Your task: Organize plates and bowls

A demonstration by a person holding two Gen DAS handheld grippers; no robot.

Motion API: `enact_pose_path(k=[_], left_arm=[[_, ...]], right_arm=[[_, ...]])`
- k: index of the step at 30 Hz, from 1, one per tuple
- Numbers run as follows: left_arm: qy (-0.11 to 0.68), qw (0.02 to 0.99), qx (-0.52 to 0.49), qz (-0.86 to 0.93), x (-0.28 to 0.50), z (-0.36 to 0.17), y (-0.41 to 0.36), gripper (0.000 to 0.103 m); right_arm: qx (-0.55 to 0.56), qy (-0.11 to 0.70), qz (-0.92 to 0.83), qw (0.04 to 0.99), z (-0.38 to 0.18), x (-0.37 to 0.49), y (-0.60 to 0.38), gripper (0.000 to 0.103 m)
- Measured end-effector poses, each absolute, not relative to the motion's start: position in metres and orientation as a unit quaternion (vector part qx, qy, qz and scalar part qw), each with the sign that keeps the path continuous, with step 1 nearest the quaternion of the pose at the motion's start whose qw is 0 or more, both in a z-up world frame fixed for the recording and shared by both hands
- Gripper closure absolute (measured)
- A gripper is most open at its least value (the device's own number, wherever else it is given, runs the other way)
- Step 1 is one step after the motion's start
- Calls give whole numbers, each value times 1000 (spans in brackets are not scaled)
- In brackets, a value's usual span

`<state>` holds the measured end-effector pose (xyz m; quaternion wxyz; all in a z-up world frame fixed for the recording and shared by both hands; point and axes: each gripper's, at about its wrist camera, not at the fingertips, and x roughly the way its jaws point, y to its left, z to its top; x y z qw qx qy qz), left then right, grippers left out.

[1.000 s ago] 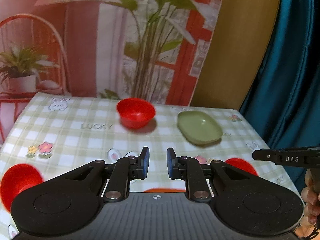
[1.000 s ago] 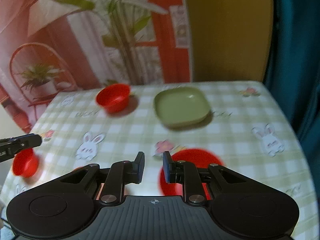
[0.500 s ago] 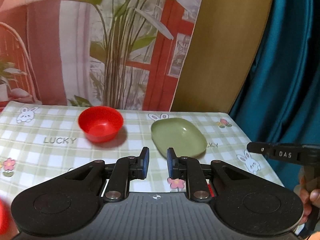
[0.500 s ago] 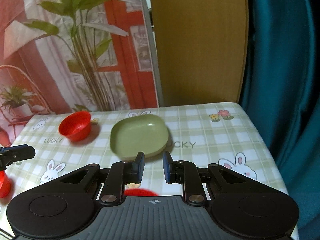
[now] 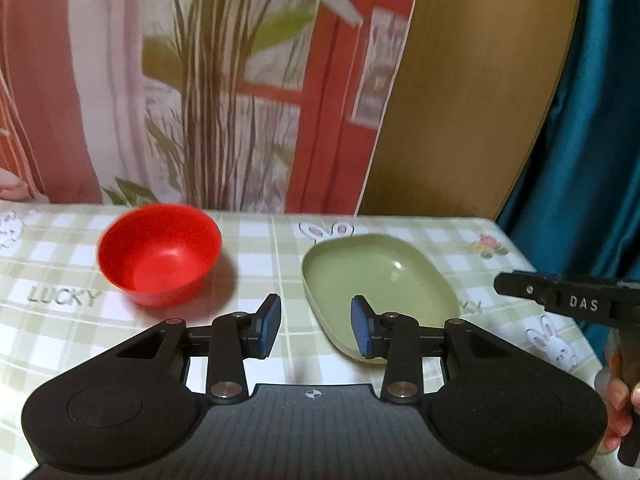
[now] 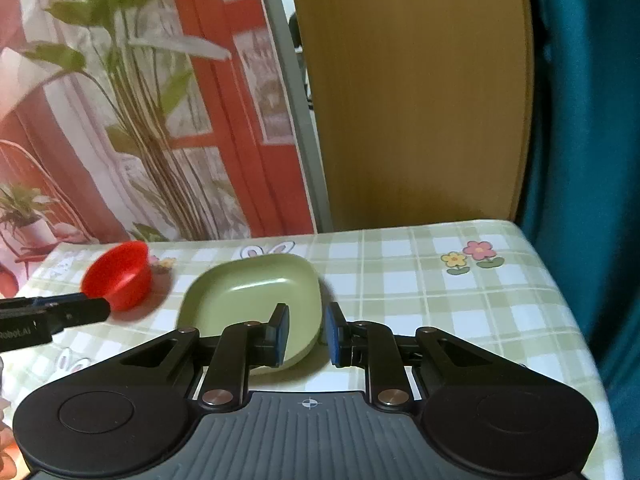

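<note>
A: Left wrist view: our left gripper (image 5: 316,326) hangs over the checked tablecloth (image 5: 260,264), jaws opening, nothing between them. The red bowl (image 5: 159,254) sits ahead left, the green plate (image 5: 380,284) ahead right.

B: Our right gripper (image 6: 306,334) holds nothing, its narrow gap empty above the green plate's (image 6: 252,300) near corner.
</note>
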<state>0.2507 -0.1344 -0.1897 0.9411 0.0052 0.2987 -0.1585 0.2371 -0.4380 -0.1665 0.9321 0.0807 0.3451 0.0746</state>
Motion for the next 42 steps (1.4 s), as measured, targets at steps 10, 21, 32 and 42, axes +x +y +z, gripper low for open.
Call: enact_pose_path(k=[10, 21, 32, 42], left_arm=[[333, 929, 3, -162, 281, -214, -143, 63], [368, 915, -18, -165, 303, -226, -145, 62], [384, 904, -18, -187, 309, -234, -152, 84], [363, 911, 1, -195, 292, -213, -149, 85]], right_arm=[[75, 379, 98, 917, -211, 289, -436, 84], [70, 397, 107, 909, -233, 313, -429, 84], [73, 411, 116, 901, -245, 316, -430, 93], [44, 401, 131, 906, -222, 307, -423, 94]])
